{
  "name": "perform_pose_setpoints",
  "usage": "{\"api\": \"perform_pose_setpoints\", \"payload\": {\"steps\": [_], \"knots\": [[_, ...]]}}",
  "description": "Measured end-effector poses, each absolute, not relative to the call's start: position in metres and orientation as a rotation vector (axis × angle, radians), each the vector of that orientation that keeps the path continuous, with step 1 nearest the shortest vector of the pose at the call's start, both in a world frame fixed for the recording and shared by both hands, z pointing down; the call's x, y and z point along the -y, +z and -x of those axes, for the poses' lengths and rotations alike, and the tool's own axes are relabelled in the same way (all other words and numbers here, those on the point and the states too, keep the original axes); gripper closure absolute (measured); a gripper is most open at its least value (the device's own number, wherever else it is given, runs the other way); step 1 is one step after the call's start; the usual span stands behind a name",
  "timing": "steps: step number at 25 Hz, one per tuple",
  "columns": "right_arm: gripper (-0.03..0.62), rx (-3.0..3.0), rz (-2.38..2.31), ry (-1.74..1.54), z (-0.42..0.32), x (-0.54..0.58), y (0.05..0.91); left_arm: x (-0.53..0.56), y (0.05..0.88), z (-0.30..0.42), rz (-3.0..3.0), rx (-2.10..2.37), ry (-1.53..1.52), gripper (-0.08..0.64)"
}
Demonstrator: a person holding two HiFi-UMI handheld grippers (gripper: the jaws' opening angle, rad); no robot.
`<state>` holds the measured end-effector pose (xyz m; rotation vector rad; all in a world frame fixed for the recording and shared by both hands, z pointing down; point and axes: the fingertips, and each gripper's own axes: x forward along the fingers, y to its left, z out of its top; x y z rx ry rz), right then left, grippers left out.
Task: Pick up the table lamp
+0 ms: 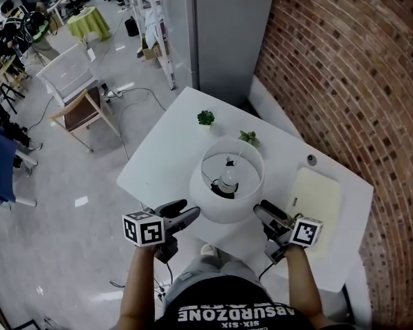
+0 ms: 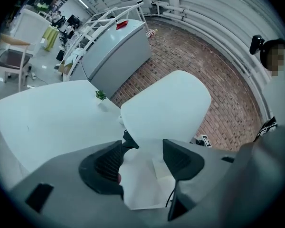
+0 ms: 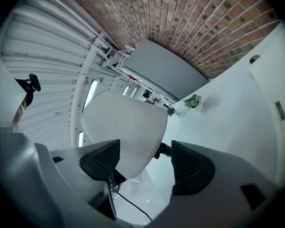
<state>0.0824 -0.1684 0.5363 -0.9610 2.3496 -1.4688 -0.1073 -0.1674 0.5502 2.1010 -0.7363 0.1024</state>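
- Head view: table lamp (image 1: 224, 208) upright on tabletop (image 1: 168, 150); bulb (image 1: 227, 180) seen down through open shade top; flanked by left hand-held gripper (image 1: 184, 210) and right hand-held gripper (image 1: 261, 210).
- Gripper views only: both jaw pairs apart, clamped on nothing; dark fitting (image 2: 129, 140) under shade.

One lamp (image 1: 226, 184), two plants (image 1: 206, 118) (image 1: 248, 138) (potted)

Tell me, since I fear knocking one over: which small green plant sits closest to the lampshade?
The right-hand plant, right at the lampshade's far rim in the head view; the other plant stands clear of it, farther left.
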Motion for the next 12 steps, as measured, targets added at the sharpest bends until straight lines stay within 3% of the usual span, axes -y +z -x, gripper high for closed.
{"api": "perform_pose_setpoints", "payload": {"steps": [12], "knots": [[0.284,-2.176,0.700,-1.536,-0.0723,0.1698,0.5368,0.1728,0.5515,0.1034,-1.868,0.503,-0.311,0.308]]}}
